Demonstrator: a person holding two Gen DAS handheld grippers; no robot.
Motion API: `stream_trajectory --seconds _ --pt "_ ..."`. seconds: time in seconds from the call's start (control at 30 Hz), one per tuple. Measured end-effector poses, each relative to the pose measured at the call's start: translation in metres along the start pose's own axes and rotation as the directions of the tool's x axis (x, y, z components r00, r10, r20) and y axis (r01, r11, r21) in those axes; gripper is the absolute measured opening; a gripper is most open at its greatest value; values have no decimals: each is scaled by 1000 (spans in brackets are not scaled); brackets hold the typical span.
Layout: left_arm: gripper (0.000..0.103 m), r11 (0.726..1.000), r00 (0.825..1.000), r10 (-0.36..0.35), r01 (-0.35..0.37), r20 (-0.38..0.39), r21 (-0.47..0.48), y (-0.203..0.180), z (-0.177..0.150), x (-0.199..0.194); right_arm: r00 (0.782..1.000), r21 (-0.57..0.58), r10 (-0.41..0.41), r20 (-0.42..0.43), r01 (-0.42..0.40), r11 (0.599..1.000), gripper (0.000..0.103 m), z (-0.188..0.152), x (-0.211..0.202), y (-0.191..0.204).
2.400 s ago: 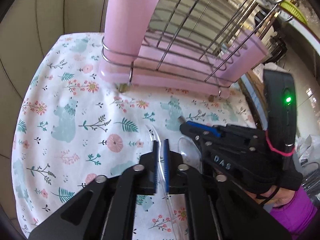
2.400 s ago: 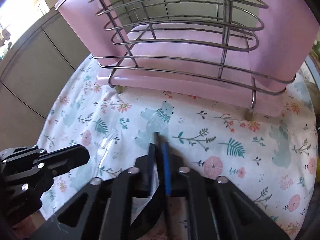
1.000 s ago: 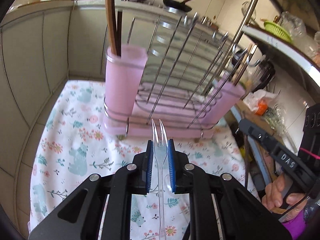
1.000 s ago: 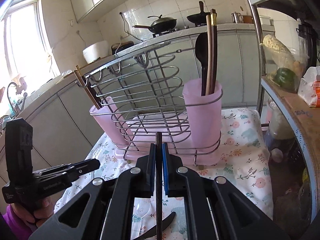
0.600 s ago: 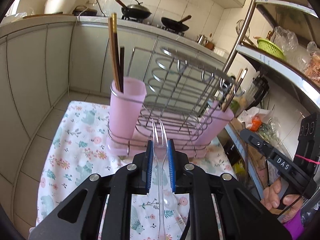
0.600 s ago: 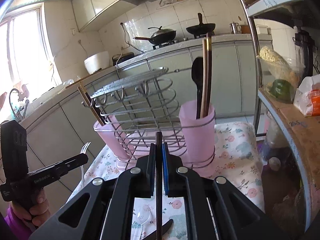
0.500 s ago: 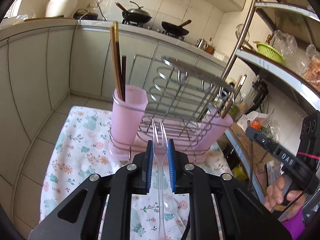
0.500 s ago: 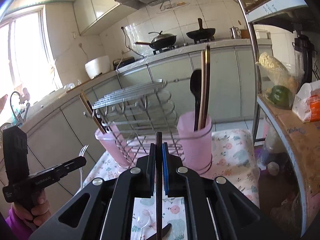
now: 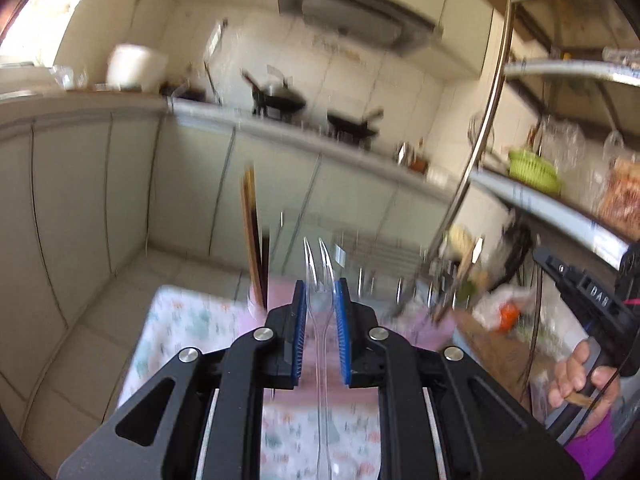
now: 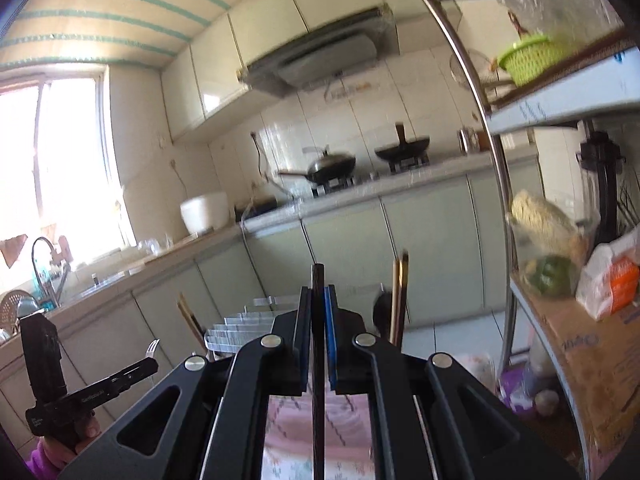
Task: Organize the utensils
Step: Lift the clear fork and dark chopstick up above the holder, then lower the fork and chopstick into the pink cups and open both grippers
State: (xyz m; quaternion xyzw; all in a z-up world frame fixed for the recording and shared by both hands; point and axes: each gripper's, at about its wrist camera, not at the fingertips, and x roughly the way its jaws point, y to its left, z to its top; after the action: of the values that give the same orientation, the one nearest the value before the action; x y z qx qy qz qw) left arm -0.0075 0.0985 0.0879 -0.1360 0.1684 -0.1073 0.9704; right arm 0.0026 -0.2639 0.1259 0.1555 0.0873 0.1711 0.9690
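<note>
Pink cup (image 9: 280,300) holds chopsticks (image 9: 251,240). Left gripper (image 9: 320,304) clamps clear fork (image 9: 319,272); right gripper (image 10: 316,312) clamps dark spoon handle (image 10: 318,320). Wire rack (image 10: 240,326) below, blurred.

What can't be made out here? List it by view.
- Left wrist view: pink cup and wire rack are smeared by motion blur; the rack's contents are unreadable.
- Left wrist view: clear fork handle end is cut off by the bottom edge.
- Right wrist view: dark utensil head is hidden below the frame; the rack is behind the fingers.

Tiled kitchen, pale cabinets (image 10: 424,248), bright window (image 10: 60,168)
</note>
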Motion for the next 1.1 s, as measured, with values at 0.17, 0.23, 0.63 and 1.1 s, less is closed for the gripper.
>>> stream_trajectory --seconds 0.17,0.23,0.63,1.1 --pt "13 999 987 33 -37 160 23 -9 21 -3 994 -13 -10 113 11 1000 6 12 18 -4" --pt "13 999 976 39 -45 212 25 -11 27 -1 988 -24 -17 153 21 1000 6 15 26 -6" --pt "14 974 877 148 -209 456 85 -22 42 50 958 -82 -100 268 126 989 6 -3 87 -21" --pt "14 953 881 186 -269 436 138 -20 8 93 977 -76 -107 187 123 989 6 -34 107 -36"
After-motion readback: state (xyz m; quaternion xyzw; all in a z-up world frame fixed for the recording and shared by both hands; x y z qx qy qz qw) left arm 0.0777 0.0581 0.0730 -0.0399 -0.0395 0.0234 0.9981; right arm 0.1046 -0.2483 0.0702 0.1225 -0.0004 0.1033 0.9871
